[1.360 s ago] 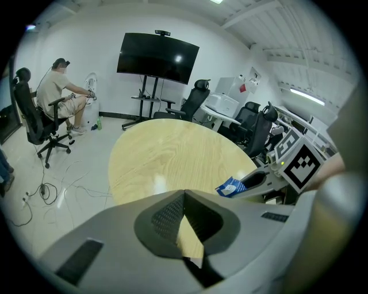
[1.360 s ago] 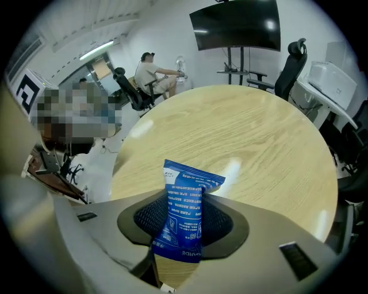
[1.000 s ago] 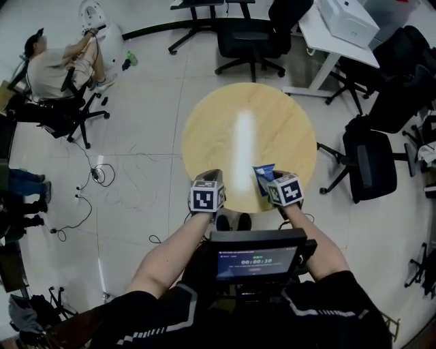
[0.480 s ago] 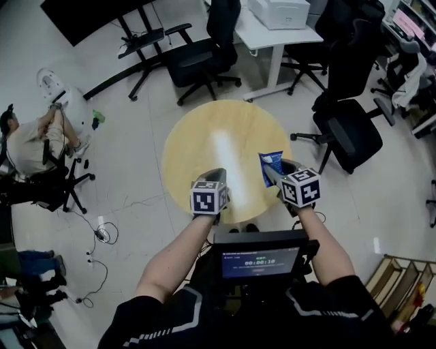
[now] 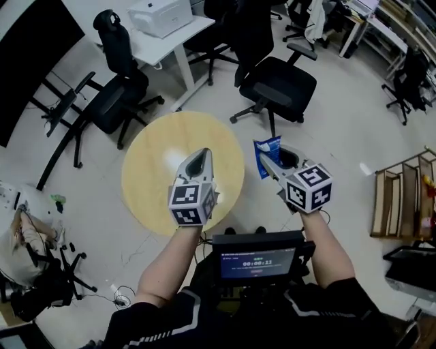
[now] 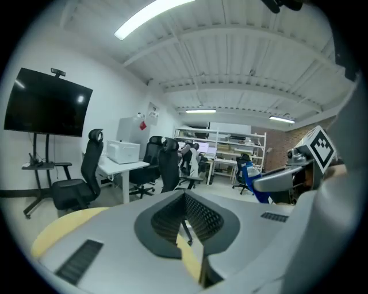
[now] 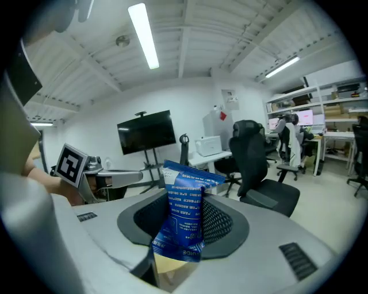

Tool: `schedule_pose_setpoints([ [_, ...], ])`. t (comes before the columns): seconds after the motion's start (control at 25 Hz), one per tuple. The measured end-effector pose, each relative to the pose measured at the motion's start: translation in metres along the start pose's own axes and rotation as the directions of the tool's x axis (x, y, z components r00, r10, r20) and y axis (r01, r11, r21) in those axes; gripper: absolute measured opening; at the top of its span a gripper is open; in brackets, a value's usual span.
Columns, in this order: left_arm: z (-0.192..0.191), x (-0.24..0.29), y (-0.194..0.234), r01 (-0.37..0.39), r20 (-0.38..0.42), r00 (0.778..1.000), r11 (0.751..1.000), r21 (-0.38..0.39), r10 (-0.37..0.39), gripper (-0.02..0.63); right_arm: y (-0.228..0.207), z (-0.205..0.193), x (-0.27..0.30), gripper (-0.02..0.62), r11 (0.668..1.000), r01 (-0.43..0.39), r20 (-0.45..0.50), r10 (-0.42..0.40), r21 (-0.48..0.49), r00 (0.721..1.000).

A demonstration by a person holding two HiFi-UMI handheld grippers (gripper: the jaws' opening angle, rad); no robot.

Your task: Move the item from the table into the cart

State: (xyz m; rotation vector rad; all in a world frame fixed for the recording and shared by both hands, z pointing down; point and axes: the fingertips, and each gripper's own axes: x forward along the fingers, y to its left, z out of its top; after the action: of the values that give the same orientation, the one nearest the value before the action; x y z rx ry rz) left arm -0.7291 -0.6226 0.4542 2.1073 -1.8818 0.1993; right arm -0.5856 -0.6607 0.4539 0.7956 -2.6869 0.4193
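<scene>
Two tools showed ahead of the person in the head view, held up on bare forearms. The right tool [image 5: 263, 159] was clamped on a blue snack packet [image 5: 268, 151], which stood upright from its tip; the right gripper view showed the ribbed pads pressing both faces of the packet [image 7: 184, 221], its white print upside down. The left tool [image 5: 199, 158] had its jaws drawn together with nothing between them; the left gripper view showed only a thin slit between the pads [image 6: 198, 215]. From above, the left tool hung over the round wooden desk [image 5: 146, 174], while the packet was past the desk's right rim, over the pale floor. Only the head view showed the chest-mounted screen [image 5: 255, 262], the wooden rack [image 5: 398, 198] at the right edge and the white printer [image 5: 160, 15] on a white desk. The right gripper view alone showed a black television [image 7: 146, 133] on a stand, with the left tool's marker cube [image 7: 72, 163] beside it. The left gripper view caught the packet side-on [image 6: 253, 182] and far shelving [image 6: 230, 143]. A second earlier both tools sat low at the desk's near rim with the packet over the wood; since then both had risen and swung right, and the desk had slid leftward in the head view.
</scene>
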Motion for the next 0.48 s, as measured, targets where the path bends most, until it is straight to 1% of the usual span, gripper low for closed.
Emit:
schedule_pose_setpoints([
  [0.08,0.016,0.005,-0.045,0.043,0.043,0.998,0.998,0.036,-0.045,0.008,-0.022,0.007,-0.051,0.164,0.998,0.055,0.061,-0.055,0.007,0.997],
  [0.16,0.028,0.014,-0.111,0.107,0.077,0.991,0.991,0.075,-0.113,0.009,-0.053,0.006,-0.114,0.164,0.993,0.113,0.118,-0.115,0.021,0.986],
  [0.2,0.036,0.019,-0.149,0.149,0.093,0.983,0.984,0.093,-0.158,0.009,-0.072,0.005,-0.149,0.164,0.989,0.143,0.145,-0.146,0.030,0.979],
  [0.28,0.055,0.025,-0.215,0.237,0.130,0.958,0.963,0.131,-0.254,0.009,-0.101,0.005,-0.206,0.164,0.979,0.201,0.193,-0.206,0.044,0.959],
  [0.32,0.064,0.027,-0.238,0.275,0.147,0.944,0.950,0.149,-0.297,0.009,-0.109,0.008,-0.226,0.164,0.973,0.228,0.214,-0.233,0.047,0.949],
  [0.4,0.076,0.028,-0.280,0.333,0.171,0.916,0.924,0.186,-0.364,0.009,-0.121,0.007,-0.265,0.164,0.958,0.281,0.249,-0.285,0.052,0.926],
  [0.48,0.076,0.030,-0.343,0.376,0.179,0.890,0.896,0.235,-0.421,0.008,-0.144,-0.007,-0.326,0.164,0.936,0.345,0.274,-0.350,0.066,0.896],
])
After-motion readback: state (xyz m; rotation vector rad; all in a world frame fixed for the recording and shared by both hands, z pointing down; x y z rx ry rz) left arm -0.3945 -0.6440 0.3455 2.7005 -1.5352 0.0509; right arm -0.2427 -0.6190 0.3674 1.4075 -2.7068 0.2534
